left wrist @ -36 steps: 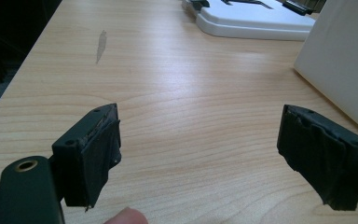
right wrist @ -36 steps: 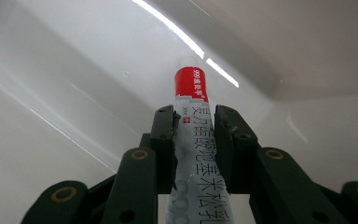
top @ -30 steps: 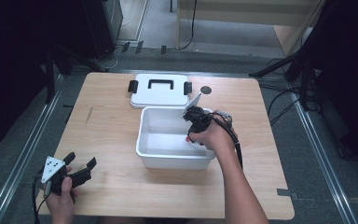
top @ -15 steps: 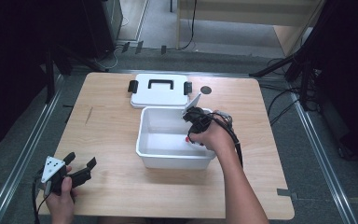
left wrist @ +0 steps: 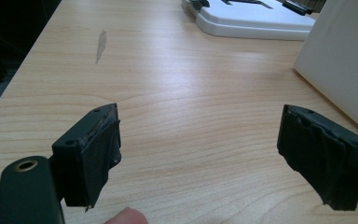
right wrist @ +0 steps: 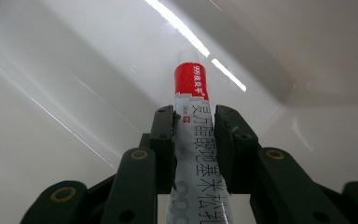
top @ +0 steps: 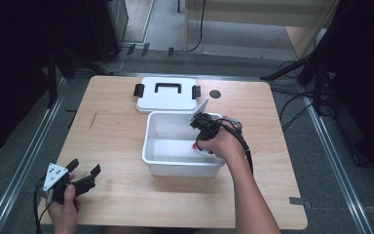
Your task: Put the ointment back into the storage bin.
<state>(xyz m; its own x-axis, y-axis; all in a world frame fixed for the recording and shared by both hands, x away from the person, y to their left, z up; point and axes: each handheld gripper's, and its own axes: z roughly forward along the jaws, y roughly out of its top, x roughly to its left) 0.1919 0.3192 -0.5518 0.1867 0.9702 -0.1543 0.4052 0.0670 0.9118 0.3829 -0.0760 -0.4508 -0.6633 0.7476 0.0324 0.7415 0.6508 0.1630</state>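
Note:
A white plastic bin (top: 152, 141) stands in the middle of the wooden table. My right gripper (top: 198, 142) reaches down into the bin at its right side. It is shut on a white tube with a red end (right wrist: 191, 107), whose red tip (top: 195, 146) points at the bin's floor. In the right gripper view the jaws of my right gripper (right wrist: 193, 123) squeeze the tube from both sides, and the tip is close to the bin's inner wall (right wrist: 98, 60). My left gripper (top: 84, 175) rests open near the table's front left corner, nothing between its jaws.
The bin's white lid (top: 167, 94) with a black handle and black clips lies flat behind the bin. A dark round spot (top: 215, 94) marks the table right of the lid. A metal rail (top: 24, 161) runs along the table's left side.

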